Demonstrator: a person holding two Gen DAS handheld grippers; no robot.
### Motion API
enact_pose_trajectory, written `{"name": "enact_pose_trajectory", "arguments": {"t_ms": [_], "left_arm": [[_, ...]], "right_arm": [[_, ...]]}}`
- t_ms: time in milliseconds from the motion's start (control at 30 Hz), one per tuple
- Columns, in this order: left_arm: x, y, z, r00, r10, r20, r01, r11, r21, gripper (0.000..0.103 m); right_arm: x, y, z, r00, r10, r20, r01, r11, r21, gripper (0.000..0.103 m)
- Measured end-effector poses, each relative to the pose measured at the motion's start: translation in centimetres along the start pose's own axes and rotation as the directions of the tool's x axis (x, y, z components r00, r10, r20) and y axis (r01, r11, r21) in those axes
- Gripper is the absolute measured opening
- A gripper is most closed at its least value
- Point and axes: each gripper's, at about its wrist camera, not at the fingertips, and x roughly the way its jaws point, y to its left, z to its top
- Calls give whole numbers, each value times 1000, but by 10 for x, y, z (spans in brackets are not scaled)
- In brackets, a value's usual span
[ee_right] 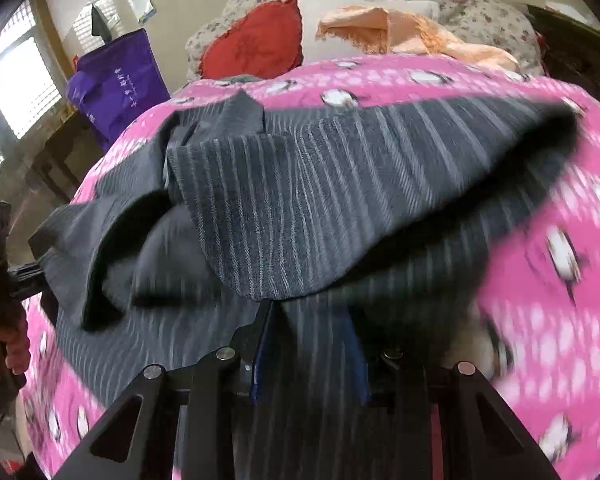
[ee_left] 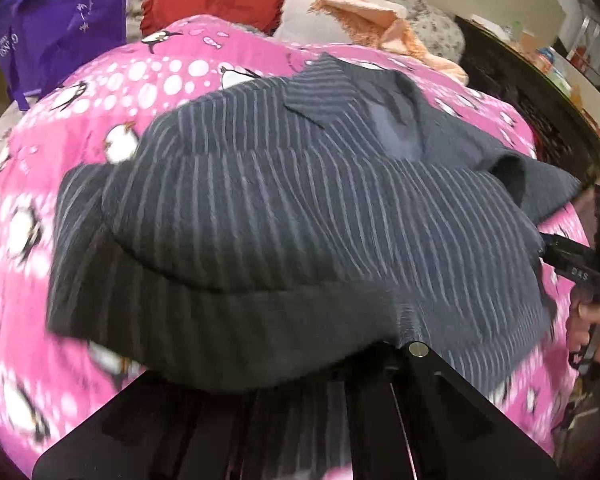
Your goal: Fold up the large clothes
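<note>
Grey striped shirt point(ee_left: 300, 216) pinched in both jaws

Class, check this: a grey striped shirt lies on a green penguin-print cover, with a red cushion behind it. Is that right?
One detail is wrong: the cover is pink, not green, as both wrist views show. The rest holds: the grey striped shirt lies on it, and the red cushion sits behind.

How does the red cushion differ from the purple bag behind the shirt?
The red cushion is red with a frilled edge and lies on the bed at the head end; the purple bag is purple, flat-sided, carries pale lettering and stands beside the bed. The cushion lies against a white pillow; the bag does not. Both lie beyond the striped shirt.
</note>
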Motion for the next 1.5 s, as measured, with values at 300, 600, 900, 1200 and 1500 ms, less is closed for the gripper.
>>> {"name": "enact_pose_trajectory", "arguments": {"t_ms": [300,600,900,1200,1500], "left_arm": [[-4,48,85,979,48,196,3,968,-250,2],[-14,37,58,970,-2,244,64,967,-246,3],[26,6,1,973,93,213,-83,995,-56,5],[30,35,-4,973,10,229,34,982,-184,4],[28,35,-2,977,11,214,27,984,-175,4]], "right_arm": [[-20,-11,78,969,48,242,-68,995,73,33],[-50,-4,44,945,150,292,-173,984,52,33],[33,67,56,981,188,37,-181,972,-152,33],[54,52,95,985,26,171,-24,1000,-15,33],[-51,-8,9,981,24,193,-47,992,113,41]]}}
